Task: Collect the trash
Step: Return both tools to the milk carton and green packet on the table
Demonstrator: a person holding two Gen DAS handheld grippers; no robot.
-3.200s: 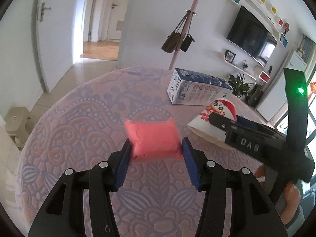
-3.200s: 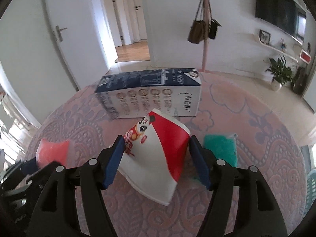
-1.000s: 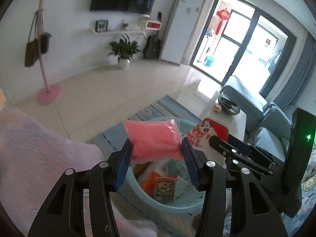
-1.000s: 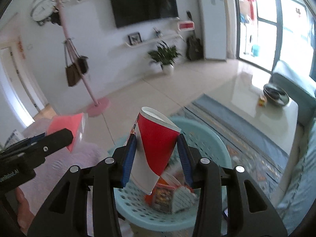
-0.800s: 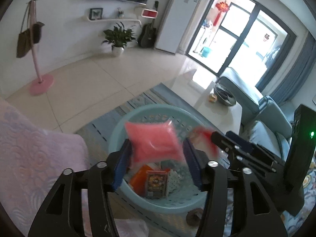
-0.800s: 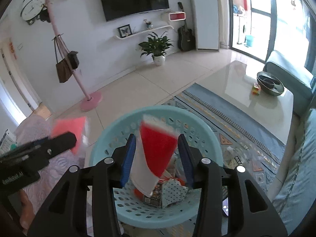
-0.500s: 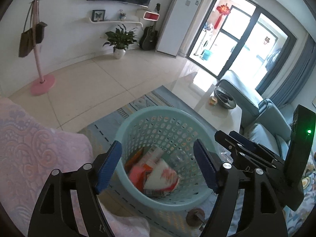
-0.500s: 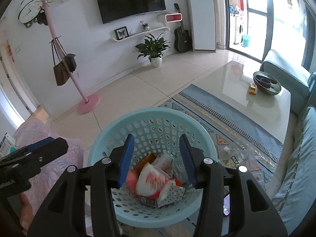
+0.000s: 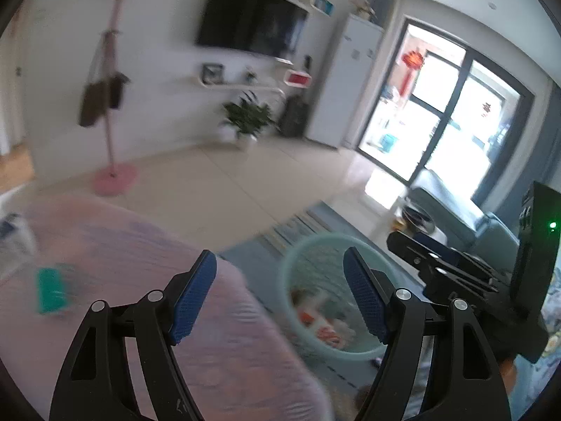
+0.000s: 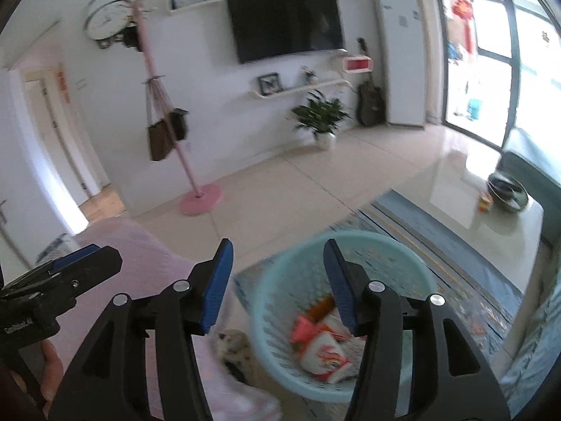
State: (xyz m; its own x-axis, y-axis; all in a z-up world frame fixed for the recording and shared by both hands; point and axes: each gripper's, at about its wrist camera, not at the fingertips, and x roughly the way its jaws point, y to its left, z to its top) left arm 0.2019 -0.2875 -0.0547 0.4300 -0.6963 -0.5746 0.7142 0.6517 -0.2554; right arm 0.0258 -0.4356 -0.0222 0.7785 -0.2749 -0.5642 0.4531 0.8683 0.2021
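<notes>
A light blue basket stands on the floor beside the table and holds the red and white paper cup, the pink packet and other trash. It also shows in the left wrist view. My right gripper is open and empty above the basket's left rim. My left gripper is open and empty over the table's edge. A green packet lies on the pink patterned tablecloth, to the left of the left gripper. The left wrist view is blurred.
A blue rug lies under the basket. A glass coffee table with a dark bowl and a sofa stand to the right. A pink coat stand with bags and a potted plant stand by the far wall.
Both grippers opened and dropped the pink packet and the paper cup into the basket. Both views have since swung left, back toward the table, and the green packet has come into the left view.
</notes>
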